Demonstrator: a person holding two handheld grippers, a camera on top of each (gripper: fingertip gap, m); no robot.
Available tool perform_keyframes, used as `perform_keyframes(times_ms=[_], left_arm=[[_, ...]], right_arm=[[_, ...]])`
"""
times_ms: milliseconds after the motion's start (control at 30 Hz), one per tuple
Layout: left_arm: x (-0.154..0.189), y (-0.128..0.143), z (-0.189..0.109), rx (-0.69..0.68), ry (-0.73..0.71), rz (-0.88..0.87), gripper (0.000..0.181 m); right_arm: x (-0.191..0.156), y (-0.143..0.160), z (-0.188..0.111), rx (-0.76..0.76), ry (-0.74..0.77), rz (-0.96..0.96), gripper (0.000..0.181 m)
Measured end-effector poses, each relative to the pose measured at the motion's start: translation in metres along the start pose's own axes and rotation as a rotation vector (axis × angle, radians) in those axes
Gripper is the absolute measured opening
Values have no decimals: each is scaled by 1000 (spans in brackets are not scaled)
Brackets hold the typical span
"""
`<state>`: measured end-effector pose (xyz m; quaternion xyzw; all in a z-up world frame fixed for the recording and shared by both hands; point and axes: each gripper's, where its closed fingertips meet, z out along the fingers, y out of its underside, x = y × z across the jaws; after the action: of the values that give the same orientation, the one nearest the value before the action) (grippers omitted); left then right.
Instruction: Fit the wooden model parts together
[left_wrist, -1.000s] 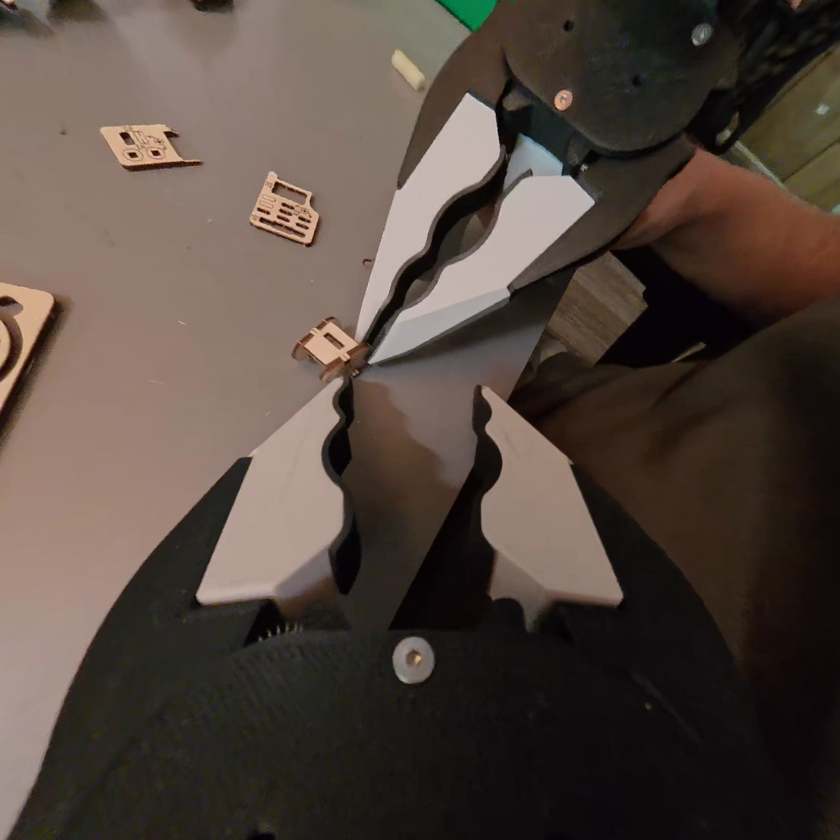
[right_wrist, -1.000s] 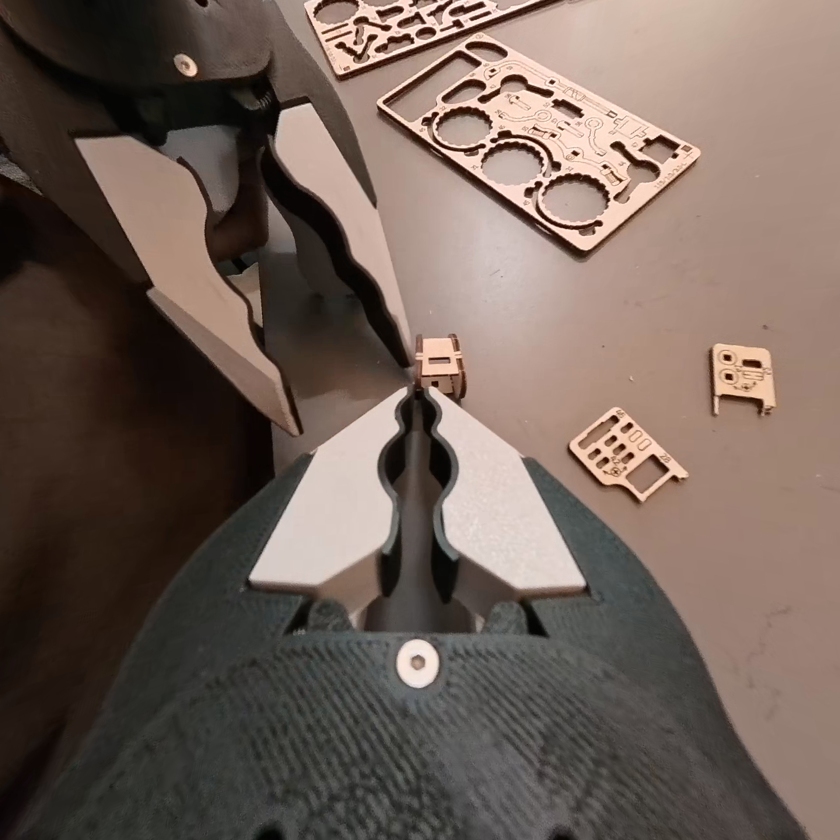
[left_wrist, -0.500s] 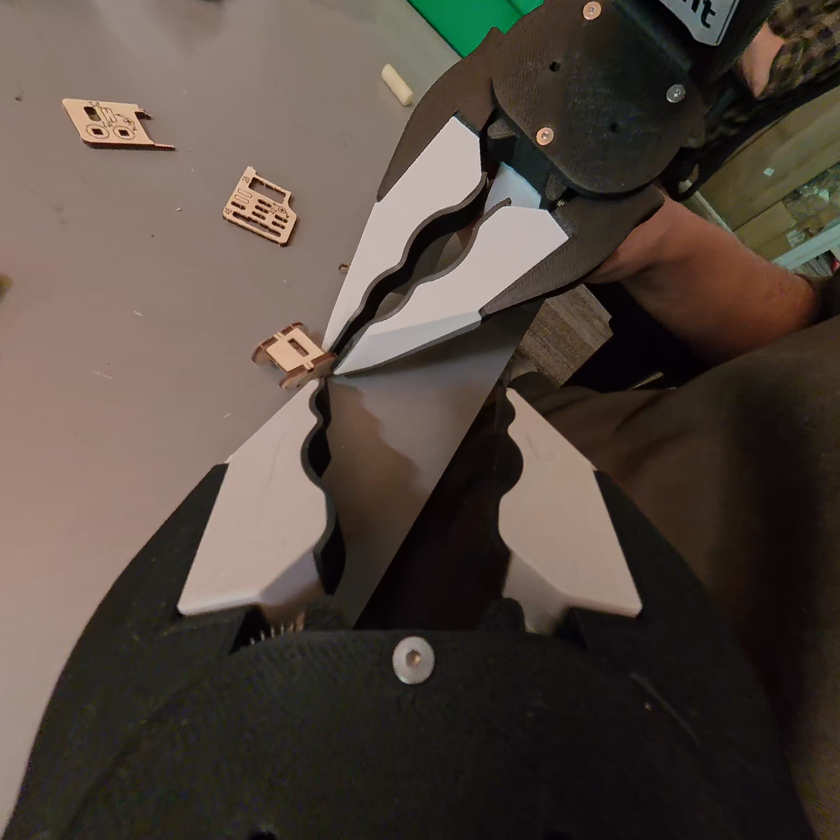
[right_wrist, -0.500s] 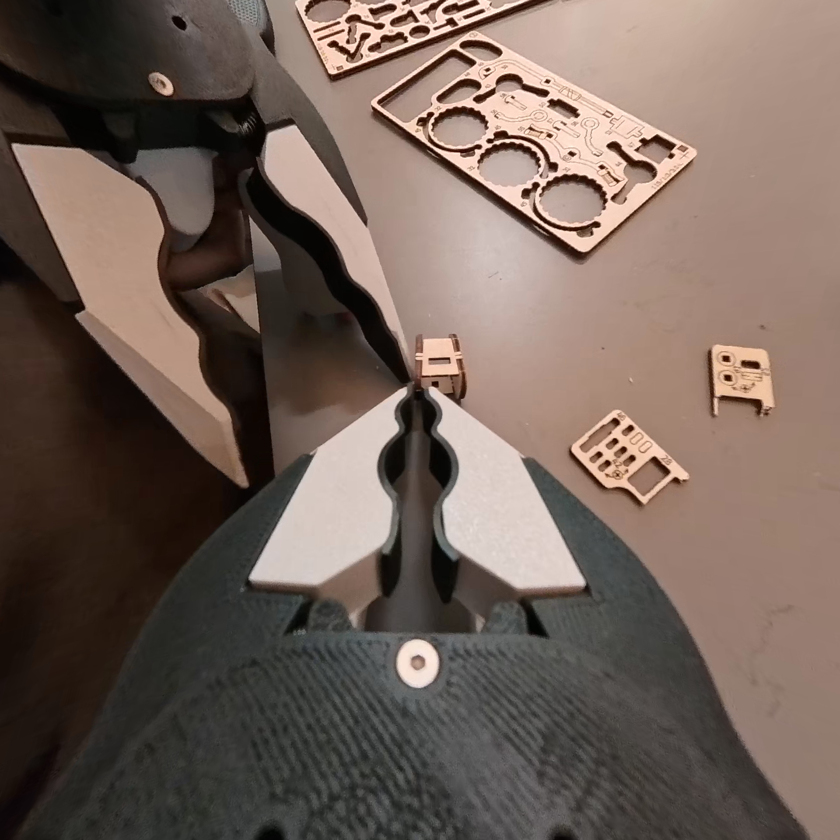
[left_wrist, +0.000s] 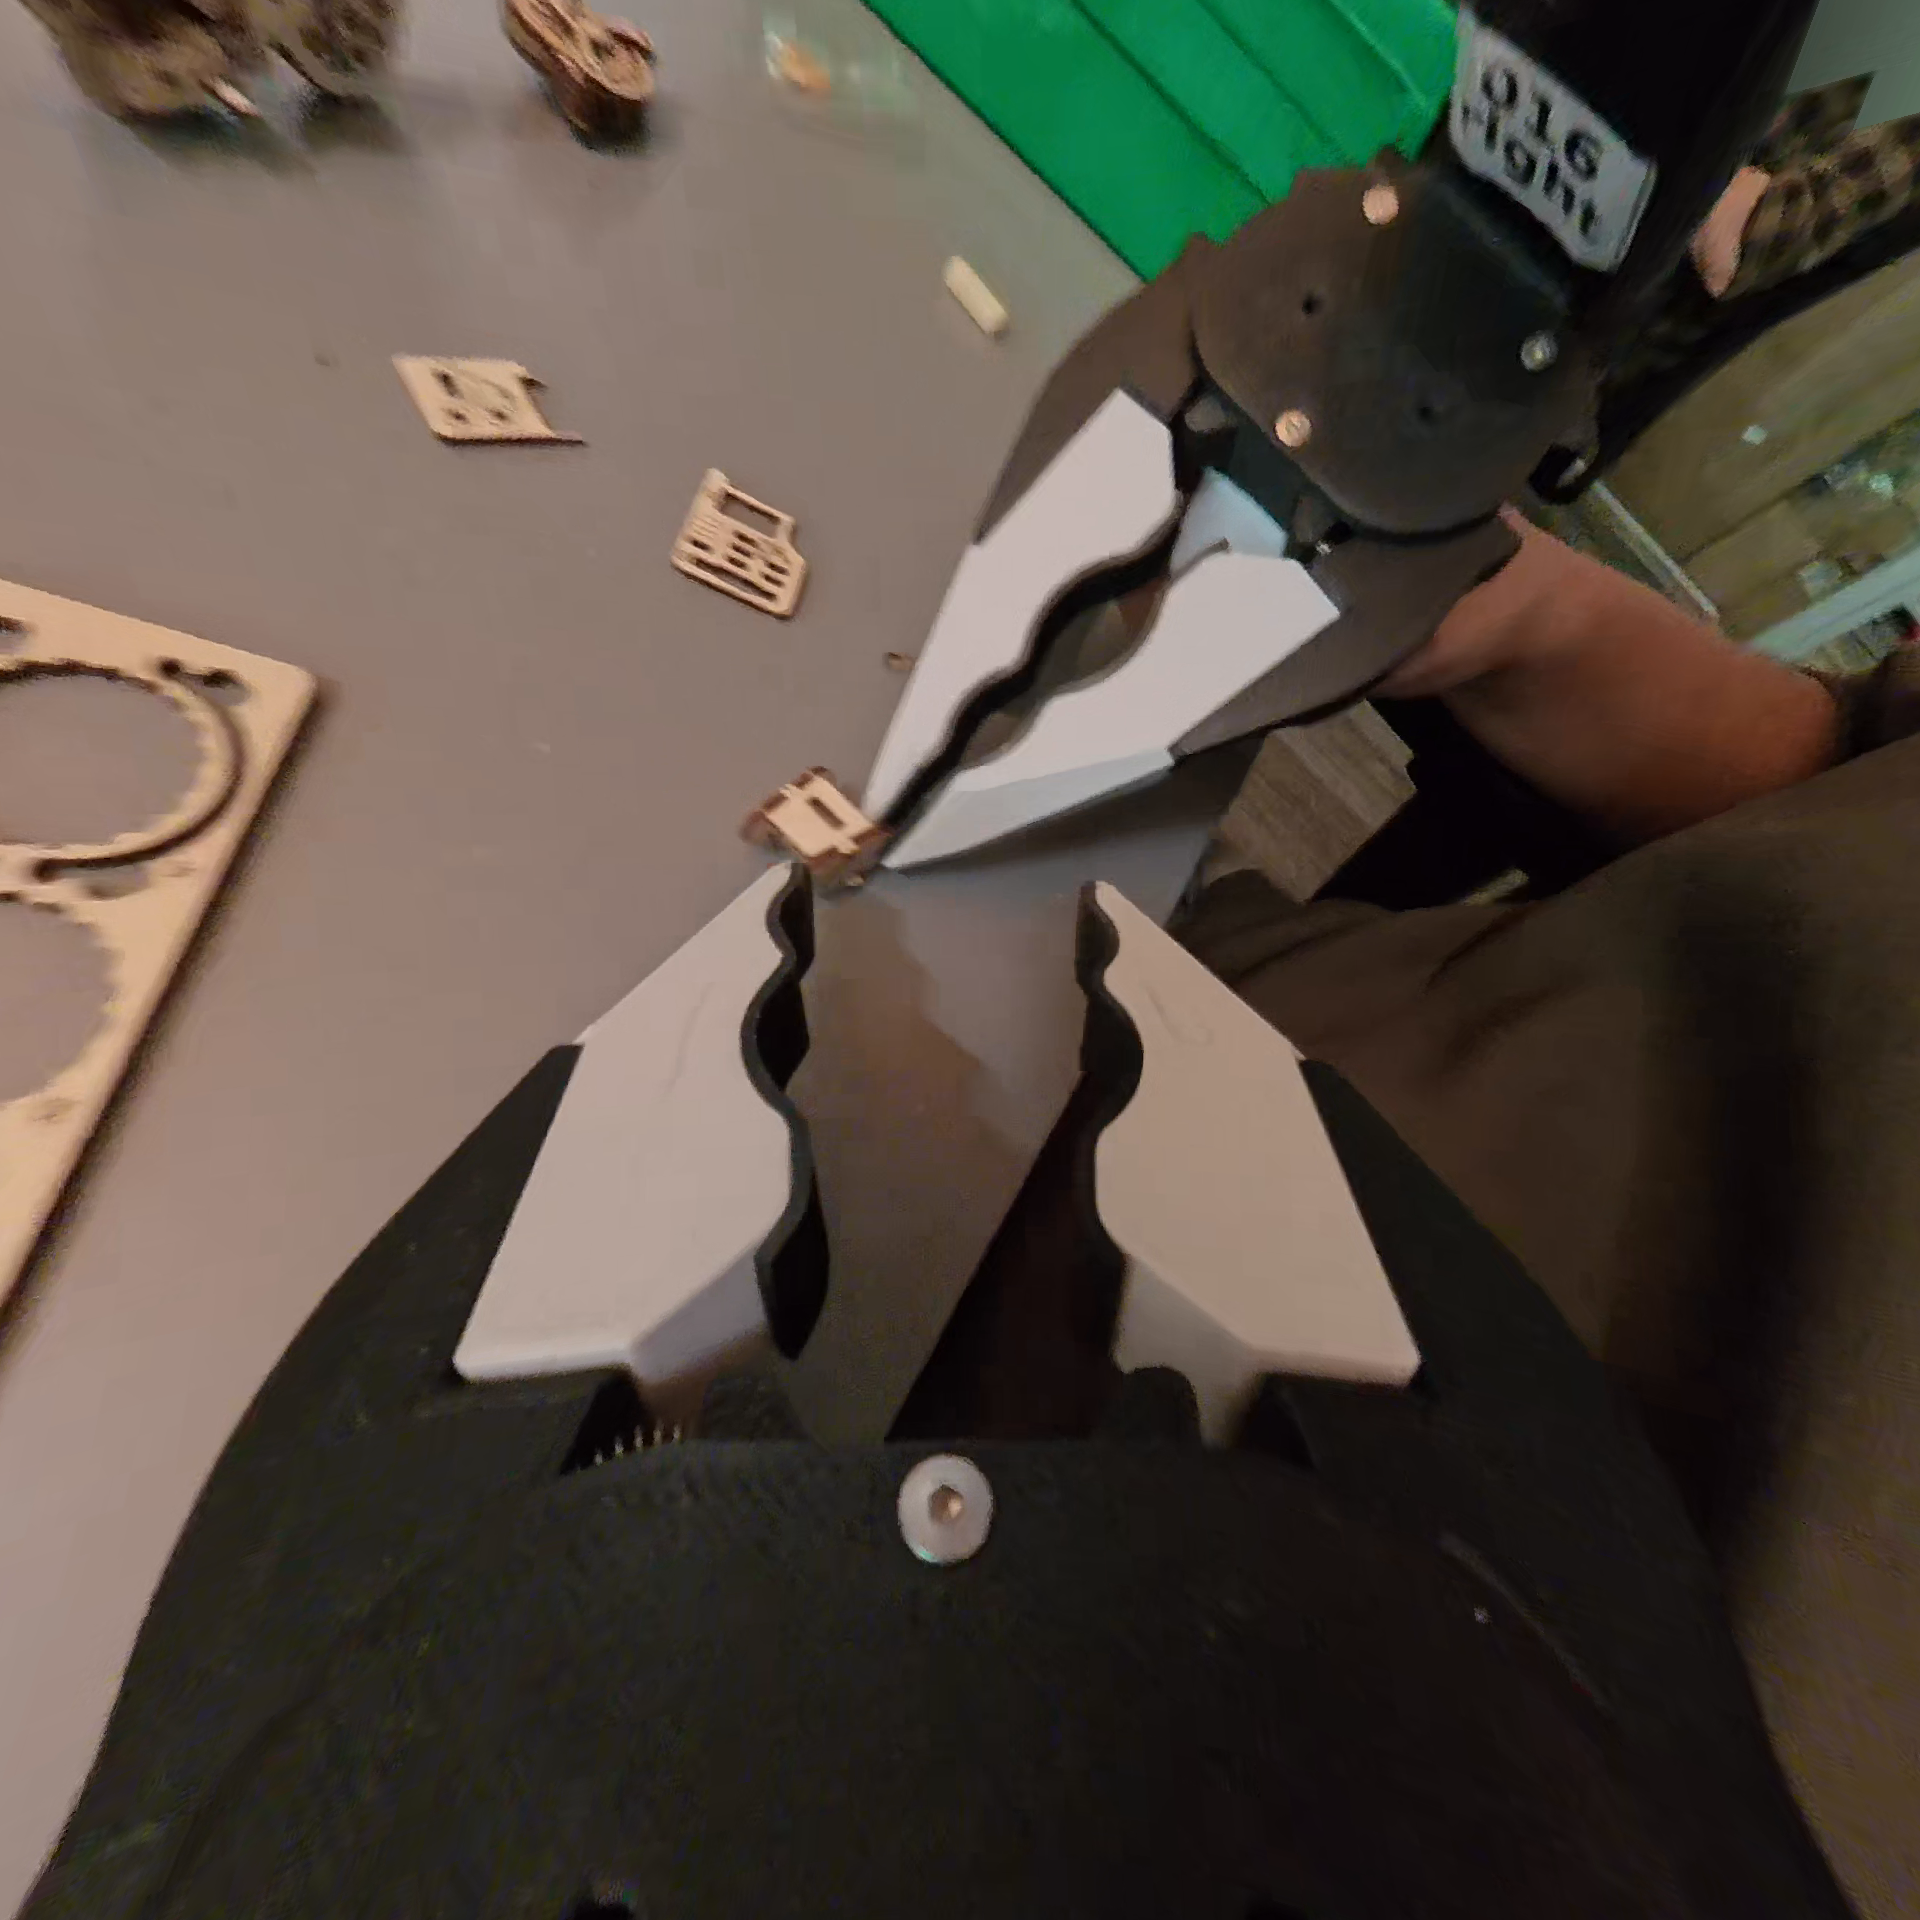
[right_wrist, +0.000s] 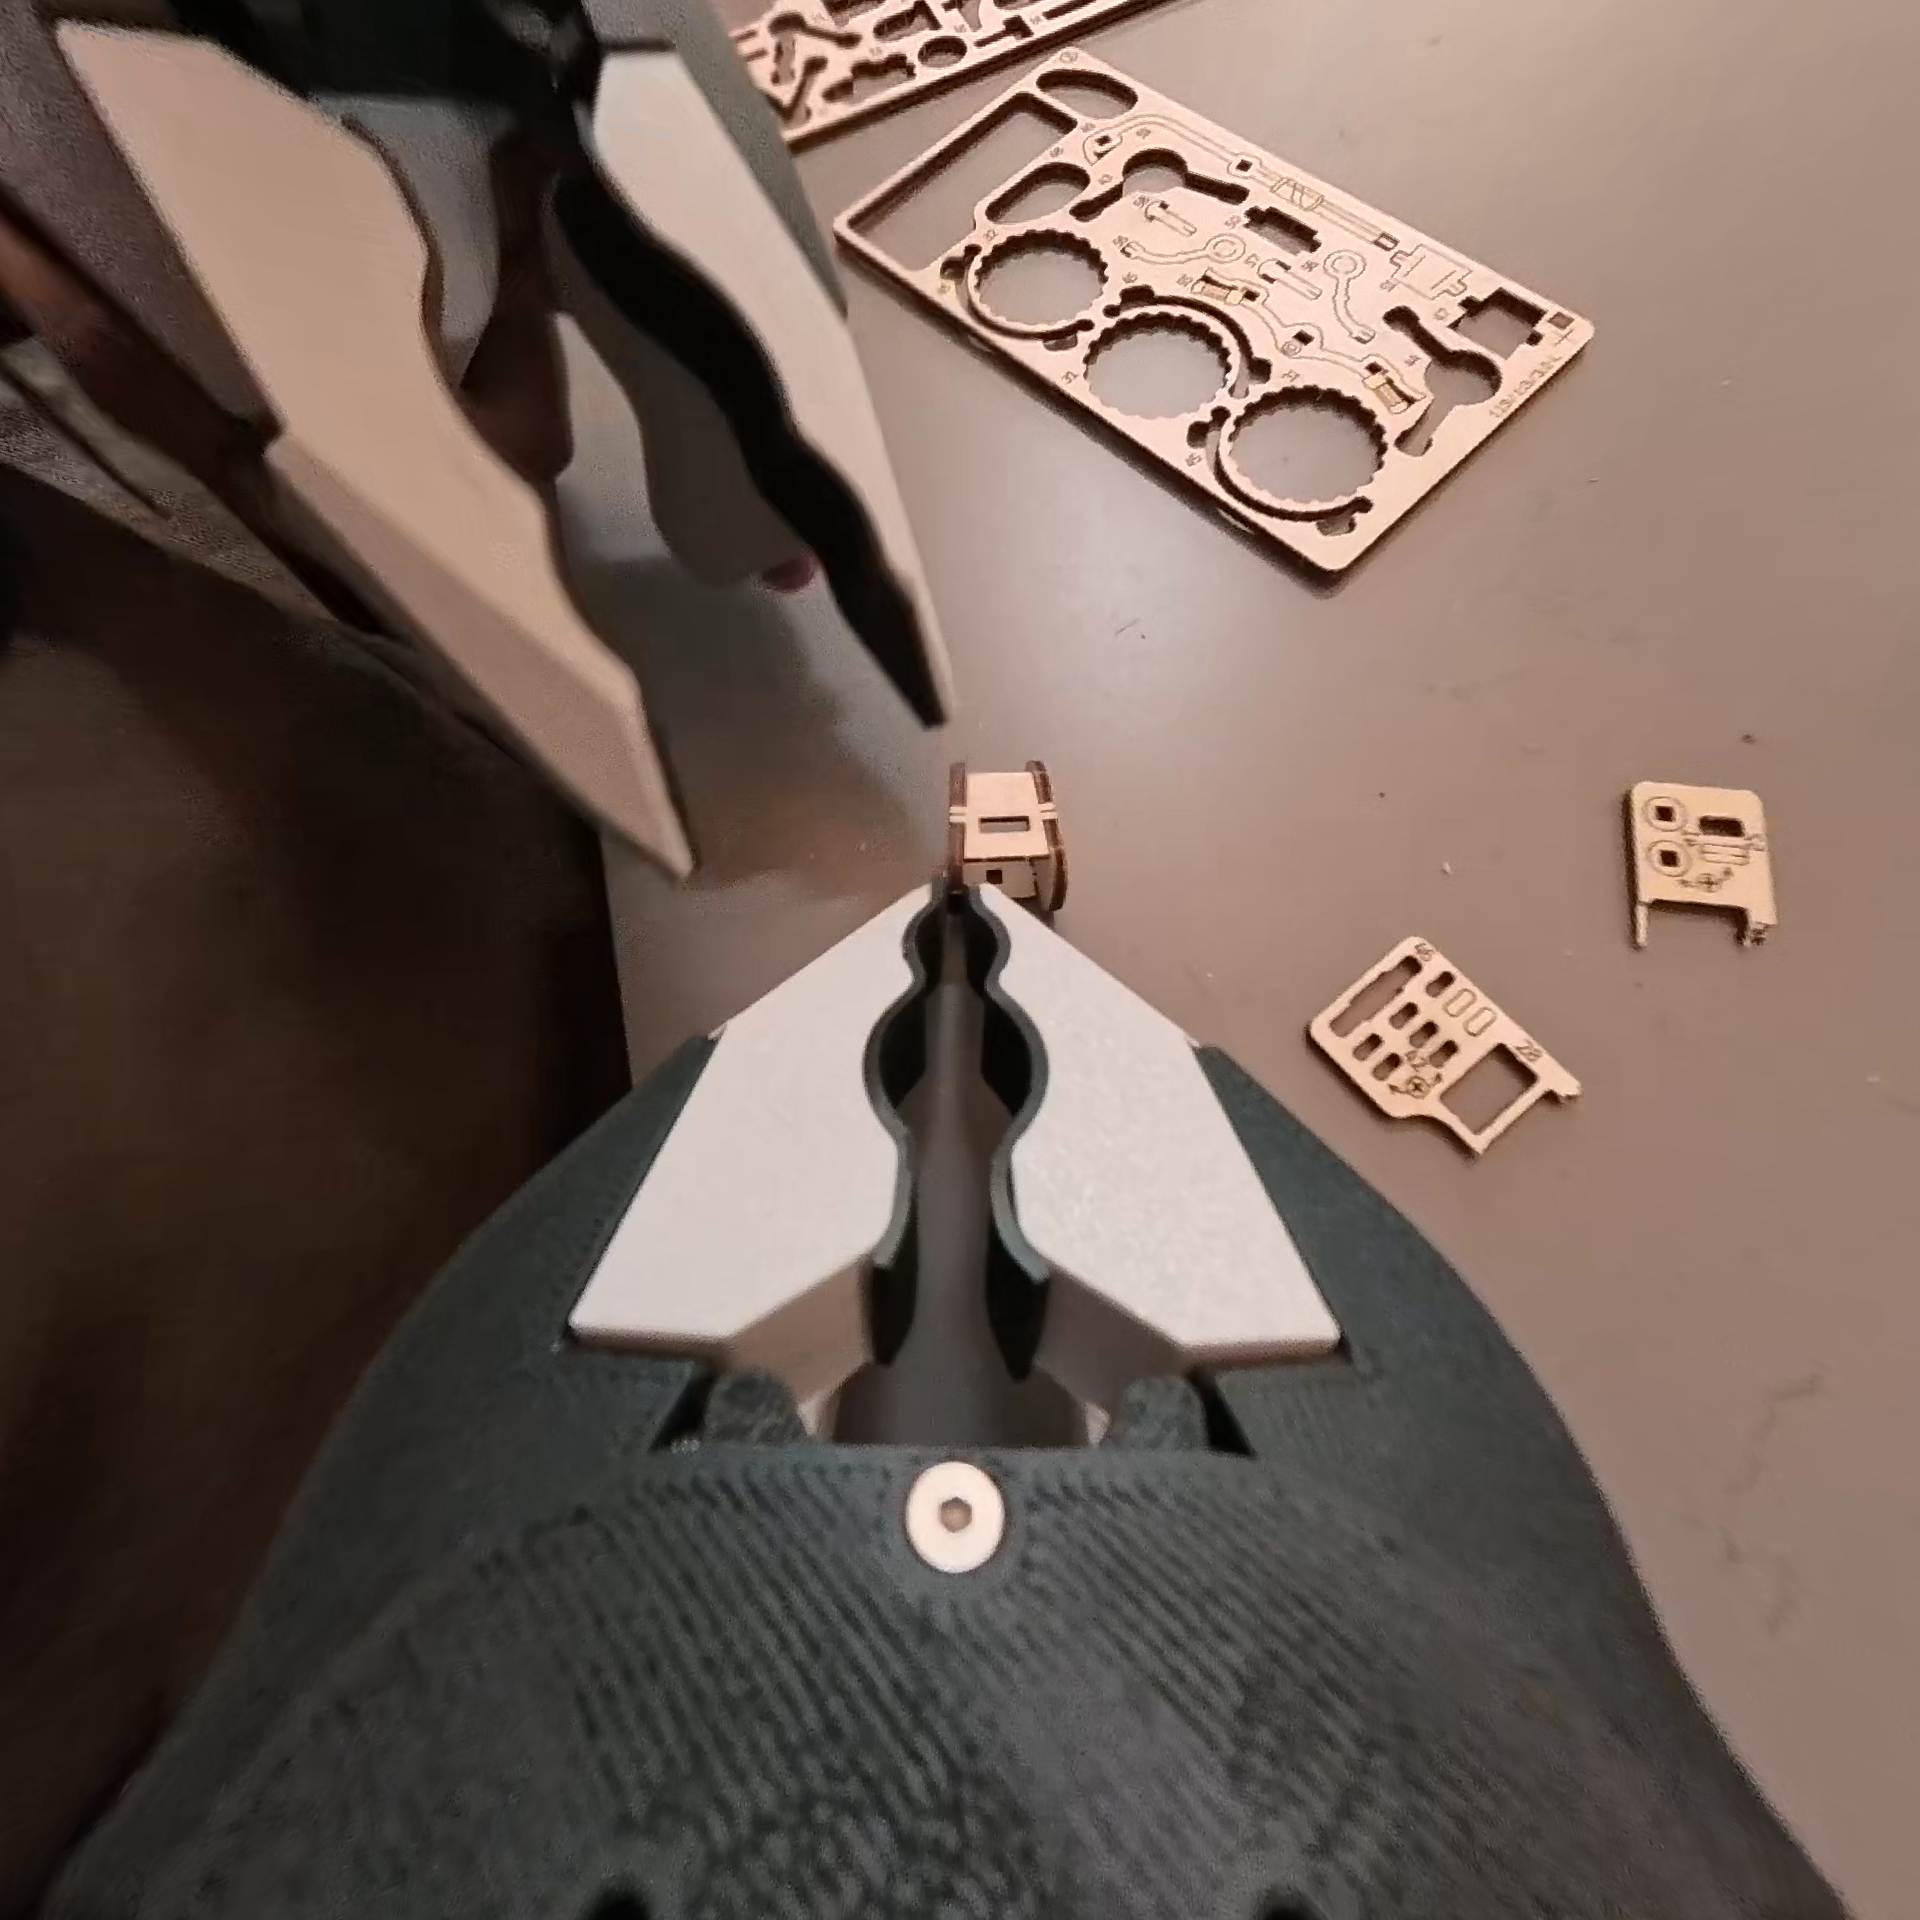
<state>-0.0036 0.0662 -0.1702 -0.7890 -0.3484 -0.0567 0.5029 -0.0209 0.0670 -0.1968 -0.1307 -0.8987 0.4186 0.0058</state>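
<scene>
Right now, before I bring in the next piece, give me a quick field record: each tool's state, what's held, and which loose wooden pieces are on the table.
right tool: shut on the small wooden block, pinched at its near edge
left tool: open, empty, its tip beside the block
block position: held just over the grey table; contact unclear
loose pieces: slotted card; two-hole card, both flat on the table
cut-out sheet: flat, three round holes empty
second sheet: partly in view beyond it
</scene>
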Motion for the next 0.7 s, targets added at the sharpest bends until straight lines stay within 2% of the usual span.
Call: perform_keyframes(times_ms=[100,200,333,533,700], left_arm=[[-19,-4,-5,13,-51,-9,49],[-30,1,0,-32,-87,-5,44],[-21,13,8,-96,-45,-11,40],[-23,12,9,-85,-93,63,39],[-24,15,11,-103,-91,62,28]], right_arm=[[0,0,0,5,-9,9,1],[0,0,0,10,-14,14,1],[0,-1,0,13,-10,11,1],[-2,-1,1,23,-23,-2,1],[-3,-1,1,26,-26,-9,1]])
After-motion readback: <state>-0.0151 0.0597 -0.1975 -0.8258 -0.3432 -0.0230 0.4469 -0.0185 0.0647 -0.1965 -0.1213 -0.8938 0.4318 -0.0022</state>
